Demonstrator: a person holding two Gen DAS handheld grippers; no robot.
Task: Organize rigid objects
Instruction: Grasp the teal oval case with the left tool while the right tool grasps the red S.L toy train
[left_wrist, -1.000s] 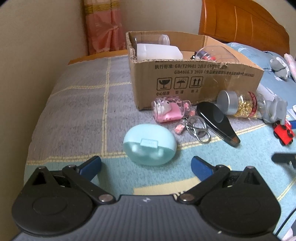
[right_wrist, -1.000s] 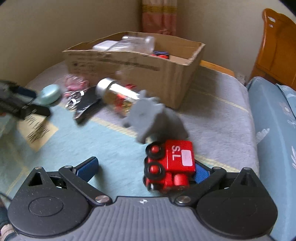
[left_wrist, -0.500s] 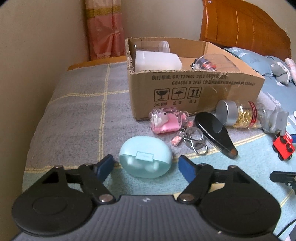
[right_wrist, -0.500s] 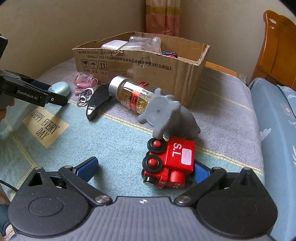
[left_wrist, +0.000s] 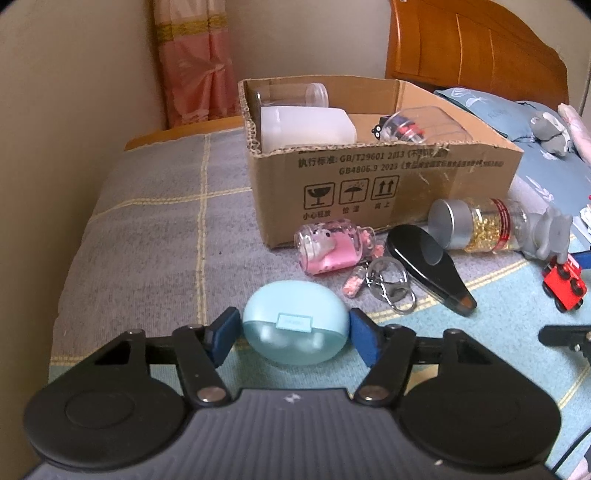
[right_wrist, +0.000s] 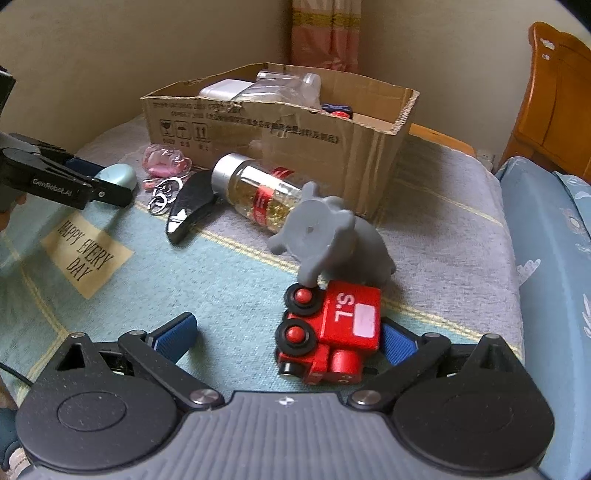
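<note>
Closing in from a wide spread, the left gripper (left_wrist: 294, 334) now has its 2 blue fingers (left_wrist: 223, 334) against the sides of the pale blue oval case (left_wrist: 295, 321), pinching it low in the centre of the left wrist view. That case lies on the bed (left_wrist: 155, 236), near the front edge of the frame.

Just above and right of it lie a key ring (left_wrist: 389, 282), a pink bottle (left_wrist: 328, 245) on its side, a black flat gadget (left_wrist: 428, 267) and a silver-capped jar (left_wrist: 476, 229) of gold bits. Behind them, the cardboard box (left_wrist: 369, 184) sits in the upper centre, holding clear and white containers.

In the right wrist view, the right gripper (right_wrist: 286, 338) is spread wide, with the red toy train (right_wrist: 328, 332) between its fingers; the right finger (right_wrist: 397, 341) sits just beside the train, and whether it touches cannot be told, while the left one is apart. A grey toy elephant (right_wrist: 328, 236) lies tipped just above the train, touching it.
</note>
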